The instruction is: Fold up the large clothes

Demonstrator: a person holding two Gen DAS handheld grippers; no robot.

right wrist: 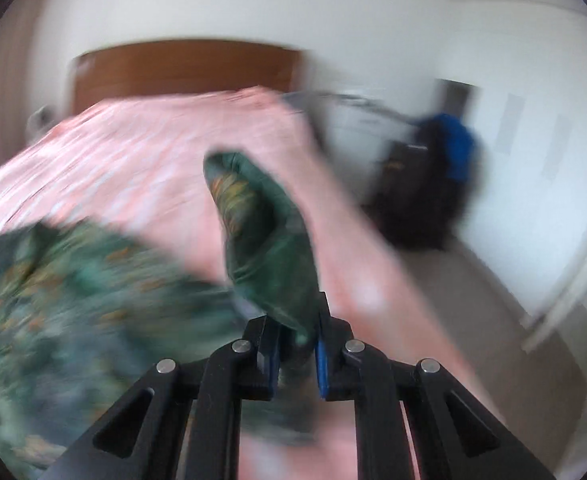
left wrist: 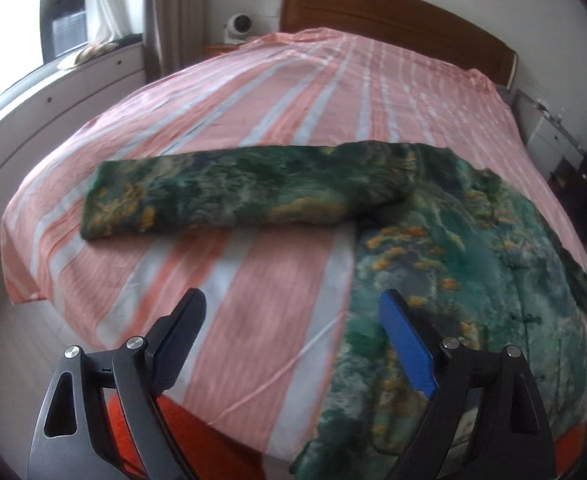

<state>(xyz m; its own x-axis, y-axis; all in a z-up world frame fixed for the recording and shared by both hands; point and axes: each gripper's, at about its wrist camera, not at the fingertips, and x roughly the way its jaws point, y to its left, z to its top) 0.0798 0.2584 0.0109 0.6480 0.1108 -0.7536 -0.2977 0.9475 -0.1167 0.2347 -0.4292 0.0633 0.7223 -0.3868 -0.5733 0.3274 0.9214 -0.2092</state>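
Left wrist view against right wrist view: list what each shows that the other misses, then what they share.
Only the left wrist view: the left claw open over the striped sheet, one sleeve lying flat across the bed, a window, and a small white camera beside the headboard.

Only the right wrist view: the right claw shut on the other sleeve's cuff, lifted off the sheet, and a dark bag by the wall.

Both: the green patterned coat, the pink striped sheet, the wooden headboard.
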